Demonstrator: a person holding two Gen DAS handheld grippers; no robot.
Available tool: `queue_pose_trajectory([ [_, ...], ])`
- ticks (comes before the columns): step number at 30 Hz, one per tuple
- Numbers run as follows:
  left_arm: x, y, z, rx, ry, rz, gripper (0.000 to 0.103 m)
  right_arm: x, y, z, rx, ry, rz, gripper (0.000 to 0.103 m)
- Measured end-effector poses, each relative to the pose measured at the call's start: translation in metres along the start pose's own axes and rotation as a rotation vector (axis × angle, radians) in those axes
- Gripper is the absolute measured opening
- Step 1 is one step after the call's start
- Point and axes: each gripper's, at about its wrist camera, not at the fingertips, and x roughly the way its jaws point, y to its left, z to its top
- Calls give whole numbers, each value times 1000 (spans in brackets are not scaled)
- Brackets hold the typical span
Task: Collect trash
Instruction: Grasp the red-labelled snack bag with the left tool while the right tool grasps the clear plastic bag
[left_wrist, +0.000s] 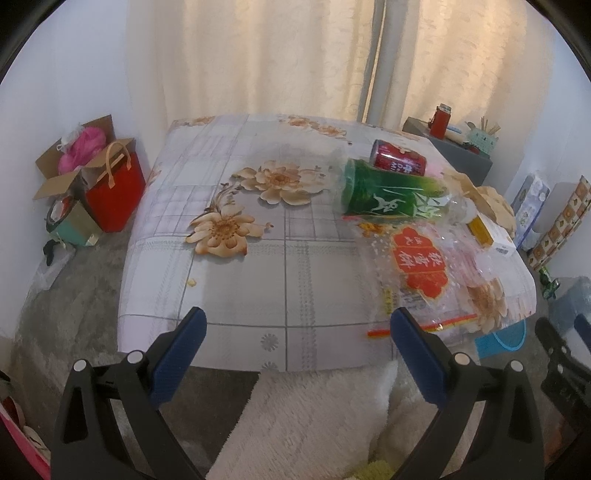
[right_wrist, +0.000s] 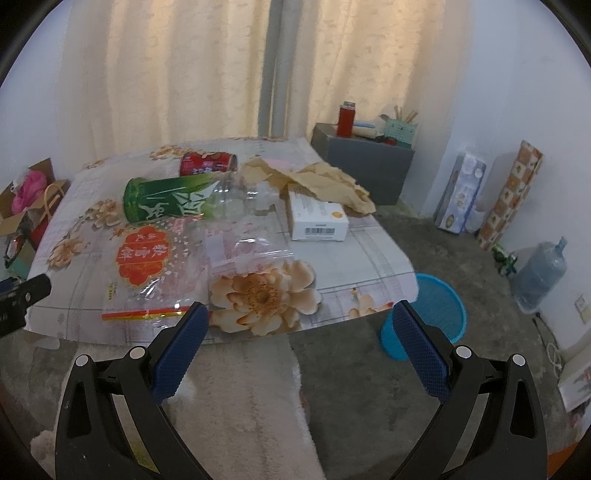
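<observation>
Two claws, left claw (left_wrist: 295, 328) and right claw (right_wrist: 297, 321), wide open, empty | blue bin (right_wrist: 439, 306) beside table (right_wrist: 369, 266)

The left gripper (left_wrist: 295, 332) hangs with its jaws wide apart and nothing between them, just short of the near edge of a table (left_wrist: 236, 280) covered in a flowered cloth. The trash sits toward the table's right edge: a green bottle (left_wrist: 395, 195) lies on its side, a red can (left_wrist: 399, 159) lies just behind it, touching or nearly so, and a clear plastic bag (left_wrist: 424, 269) with a red label spreads toward the near right corner. A small box (left_wrist: 491, 234) and crumpled brown paper (left_wrist: 487, 201) rest at the right edge. A blue basket (left_wrist: 506, 338) stands on the floor below the near right corner. The right gripper (left_wrist: 565, 347) shows at the far right.
</observation>
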Motion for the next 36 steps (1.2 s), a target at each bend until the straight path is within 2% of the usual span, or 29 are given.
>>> queue_pose_trajectory([
  [4, 8, 5, 8, -3, 23, -16, 98, 6, 8, -2, -4, 22, 61, 95],
  [10, 13, 9, 21, -11, 9, -80, 98, 15, 15, -2, 0, 35, 132, 95],
  [14, 13, 8, 30, -5, -27, -107, 98, 18, 17, 0, -13, 15, 145, 95],
  [20, 24, 5, 44, 18, -21, -146, 98, 25, 10, 5, -1, -12, 181, 95],
  [27, 35, 7, 61, -11, -31, -234, 98, 35, -1, 25, 18, -62, 204, 95],
  [31, 40, 3, 77, 27, -59, -249, 98, 43, -3, 39, 25, -78, 202, 95],
  [36, 44, -18, 107, 149, -119, -298, 98, 52, -14, 49, 49, -120, 289, 95],
])
